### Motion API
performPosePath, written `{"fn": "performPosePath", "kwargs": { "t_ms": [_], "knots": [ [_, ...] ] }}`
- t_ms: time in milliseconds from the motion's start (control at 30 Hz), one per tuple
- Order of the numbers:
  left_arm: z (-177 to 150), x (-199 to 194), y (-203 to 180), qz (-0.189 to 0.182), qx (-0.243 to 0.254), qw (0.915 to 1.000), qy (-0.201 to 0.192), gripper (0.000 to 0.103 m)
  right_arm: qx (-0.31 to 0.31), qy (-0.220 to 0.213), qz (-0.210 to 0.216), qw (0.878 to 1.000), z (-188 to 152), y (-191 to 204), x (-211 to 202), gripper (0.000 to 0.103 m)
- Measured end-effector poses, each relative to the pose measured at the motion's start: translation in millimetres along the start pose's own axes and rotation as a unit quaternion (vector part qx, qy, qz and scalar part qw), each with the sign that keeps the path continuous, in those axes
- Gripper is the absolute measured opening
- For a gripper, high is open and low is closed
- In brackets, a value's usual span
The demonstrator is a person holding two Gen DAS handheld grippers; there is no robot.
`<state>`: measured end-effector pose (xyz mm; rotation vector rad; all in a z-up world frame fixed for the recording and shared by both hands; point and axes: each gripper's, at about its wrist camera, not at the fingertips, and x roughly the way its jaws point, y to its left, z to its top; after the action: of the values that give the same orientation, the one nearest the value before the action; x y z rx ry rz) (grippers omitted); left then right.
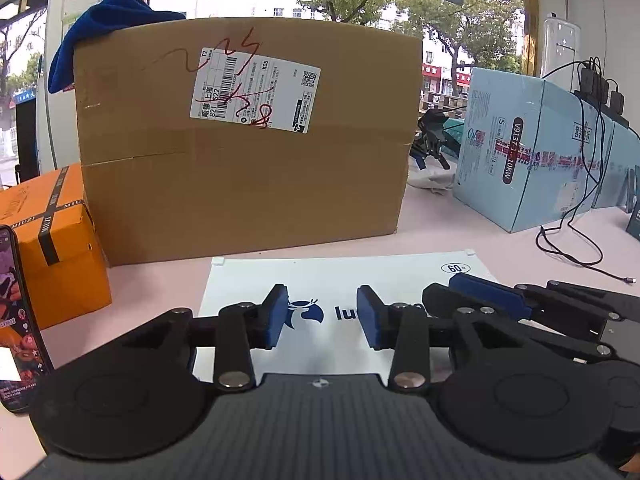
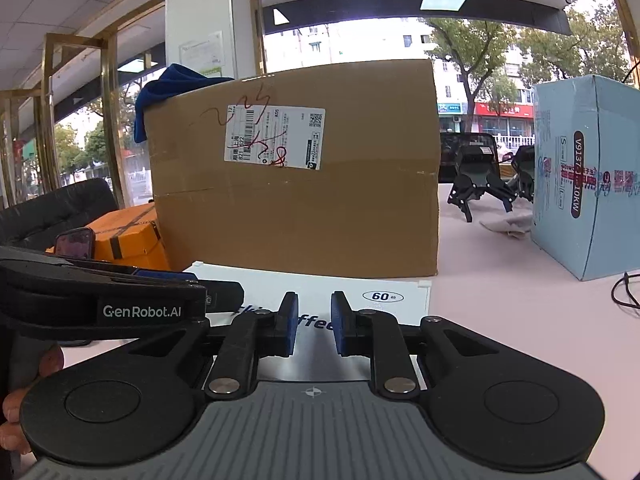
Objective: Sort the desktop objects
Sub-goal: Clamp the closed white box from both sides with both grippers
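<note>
1. A big cardboard box (image 1: 244, 140) stands closed at the back of the table (image 1: 460, 236), a shipping label on its front and a blue cloth (image 1: 100, 28) draped over its top left corner.
2. An orange box (image 1: 60, 248), taped shut with black tape, sits just beside the cardboard box on its left; a phone (image 1: 16, 320) stands upright near it at the left edge of the left wrist view.
3. A light blue box (image 1: 532, 152), also taped shut, stands to the right, apart from the cardboard box; black cables (image 1: 576, 216) trail from it across the table.
4. A flat white box (image 1: 352, 276) with a printed logo lies in front of the cardboard box, its far edge near that box's base.
5. The left gripper (image 1: 322, 316) hangs over the white box, fingers spread, holding nothing.
6. The right gripper (image 2: 313, 322) hangs over the same box just beside the left one, fingers partly spread, empty.
7. Bare table lies open to the right of the white box.
</note>
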<state>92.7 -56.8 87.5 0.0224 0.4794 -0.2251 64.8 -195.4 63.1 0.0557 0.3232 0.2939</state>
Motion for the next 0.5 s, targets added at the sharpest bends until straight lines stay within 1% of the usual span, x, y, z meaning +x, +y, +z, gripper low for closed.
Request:
{"fn": "performPosePath", "kwargs": {
  "t_ms": [100,233,400,500],
  "knots": [
    [-5,-1,-5,0.013,0.008,0.9998,-0.014,0.035,-0.009,-0.006,-0.019,1.000,-3,5,0,0.016],
    [-13,-2,-9,0.027,0.008,0.9989,-0.037,0.035,-0.014,-0.018,-0.033,0.999,-7,10,2,0.011],
    [-15,-2,-9,0.029,0.005,0.9985,-0.046,0.036,-0.015,-0.028,-0.044,0.999,-10,14,4,0.011],
    [-16,-2,-8,0.029,-0.004,0.9984,-0.050,0.036,-0.015,-0.028,-0.047,0.998,-12,8,-2,0.010]
  ]
}}
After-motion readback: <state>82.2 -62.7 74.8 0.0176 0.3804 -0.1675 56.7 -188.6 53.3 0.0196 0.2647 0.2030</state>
